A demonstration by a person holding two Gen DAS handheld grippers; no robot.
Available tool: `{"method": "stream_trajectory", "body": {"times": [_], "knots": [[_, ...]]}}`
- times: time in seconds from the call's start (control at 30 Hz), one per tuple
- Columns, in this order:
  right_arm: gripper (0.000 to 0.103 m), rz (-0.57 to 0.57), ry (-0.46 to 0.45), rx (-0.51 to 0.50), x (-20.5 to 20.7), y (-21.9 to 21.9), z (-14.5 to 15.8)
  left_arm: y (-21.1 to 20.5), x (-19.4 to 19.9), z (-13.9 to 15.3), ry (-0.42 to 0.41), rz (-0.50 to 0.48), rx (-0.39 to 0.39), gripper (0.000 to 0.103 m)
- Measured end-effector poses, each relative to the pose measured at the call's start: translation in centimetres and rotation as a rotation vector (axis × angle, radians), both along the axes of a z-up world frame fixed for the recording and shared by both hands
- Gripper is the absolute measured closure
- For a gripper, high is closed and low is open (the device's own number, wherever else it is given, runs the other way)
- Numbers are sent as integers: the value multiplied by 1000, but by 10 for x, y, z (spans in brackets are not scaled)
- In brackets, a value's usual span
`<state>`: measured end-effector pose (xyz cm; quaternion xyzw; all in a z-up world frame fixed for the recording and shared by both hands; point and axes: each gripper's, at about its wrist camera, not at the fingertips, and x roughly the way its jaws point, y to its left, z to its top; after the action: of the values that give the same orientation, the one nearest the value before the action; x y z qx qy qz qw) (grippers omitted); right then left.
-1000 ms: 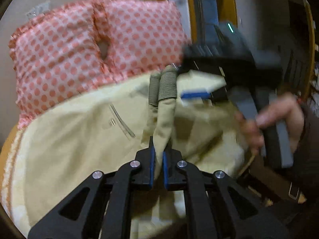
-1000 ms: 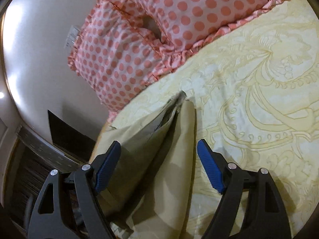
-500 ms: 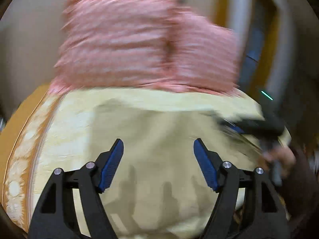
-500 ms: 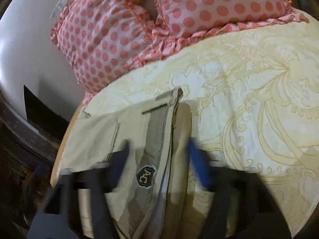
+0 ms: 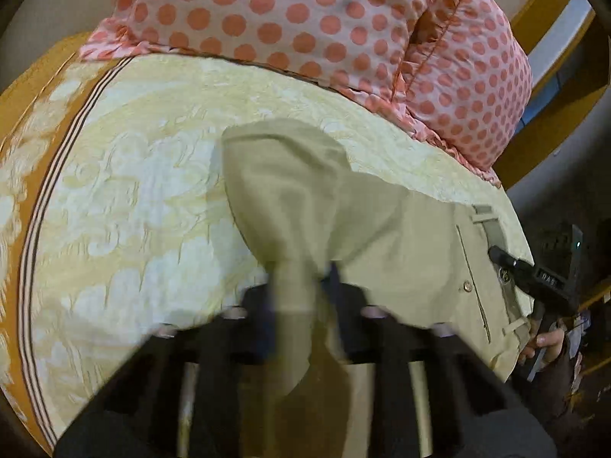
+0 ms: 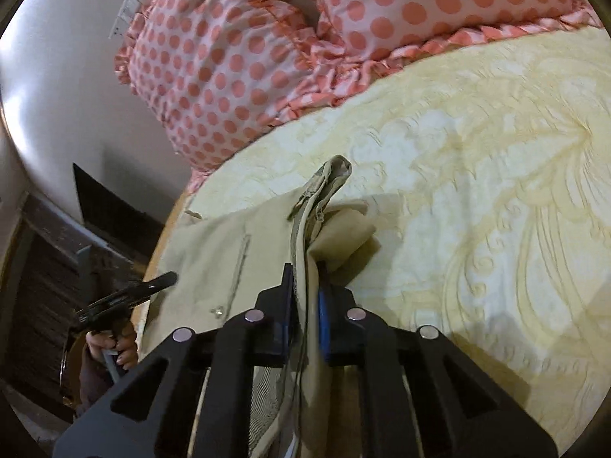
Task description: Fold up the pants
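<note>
Beige pants point(image 5: 382, 236) lie on a yellow patterned bedspread point(image 5: 145, 191). In the left wrist view my left gripper point(image 5: 299, 286) is shut on a fold of the pants' fabric, which rises in a hump ahead of the jaws; the view is blurred. The waistband with pocket and button lies to the right, where my right gripper point(image 5: 511, 263) shows. In the right wrist view my right gripper point(image 6: 305, 297) is shut on the waistband edge of the pants point(image 6: 214, 252). My left gripper point(image 6: 152, 286) shows at the left of that view.
Two pink pillows with coral dots point(image 5: 305, 19) point(image 6: 236, 61) lie at the head of the bed. The bedspread point(image 6: 477, 191) stretches to the right. The bed's edge, a wall and a dark floor lie at the left of the right wrist view.
Both grippers were open half a second ago and have closed on the pants. The left one has shifted away from the waistband to a fold of fabric.
</note>
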<state>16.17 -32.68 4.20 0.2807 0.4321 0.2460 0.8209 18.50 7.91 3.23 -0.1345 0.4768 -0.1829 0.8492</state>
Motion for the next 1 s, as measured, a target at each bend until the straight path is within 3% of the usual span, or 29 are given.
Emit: {"method": "stream_trajectory", "body": {"times": [0.1, 0.23, 0.3, 0.37, 0.43, 0.47, 0.53, 0.57, 0.63, 0.7, 0.73, 0.77, 0.83, 0.87, 0.93, 0.97, 1.0], "knots": [[93, -4, -34, 8, 17, -1, 9, -4, 15, 10, -19, -7, 2, 93], [93, -63, -66, -18, 51, -7, 18, -22, 54, 25, -105, 24, 53, 95], [93, -108, -75, -33, 66, -11, 19, -30, 72, 24, -143, 48, 74, 95], [91, -130, -56, -112, 83, -9, 11, -42, 90, 14, -132, 77, 150, 86], [79, -111, 16, -231, 91, -5, 2, -45, 92, 10, -119, 122, 192, 69], [69, -115, 12, -249, 87, -6, 4, -43, 87, 14, -136, 134, 200, 68], [64, -151, -59, -276, 70, -10, 19, -38, 63, 31, -217, 167, 242, 58], [55, -146, -112, -246, 58, -11, 30, -35, 52, 39, -253, 168, 226, 55], [47, -89, -139, -174, 47, -7, 38, -33, 29, 50, -281, 107, 116, 48], [41, 7, -102, -124, 43, 4, 31, -42, 20, 49, -248, 24, 42, 45], [33, 37, -64, -123, 45, 9, 23, -52, 21, 40, -204, -14, 45, 44], [33, 45, -4, -157, 50, 16, 10, -59, 25, 30, -161, -25, 68, 44], [33, 30, -5, -158, 53, 15, 4, -70, 37, 4, -86, -14, 132, 45], [33, 20, 6, -162, 52, 16, 6, -73, 33, 6, -139, 0, 173, 45], [29, -52, 22, -248, 40, 15, 16, -79, 22, 12, -136, 27, 276, 45], [24, -65, -22, -312, 21, 21, 27, -78, 12, 16, -153, 24, 270, 43], [20, -57, -62, -328, 8, 26, 32, -77, -3, 21, -182, 18, 261, 30]]}}
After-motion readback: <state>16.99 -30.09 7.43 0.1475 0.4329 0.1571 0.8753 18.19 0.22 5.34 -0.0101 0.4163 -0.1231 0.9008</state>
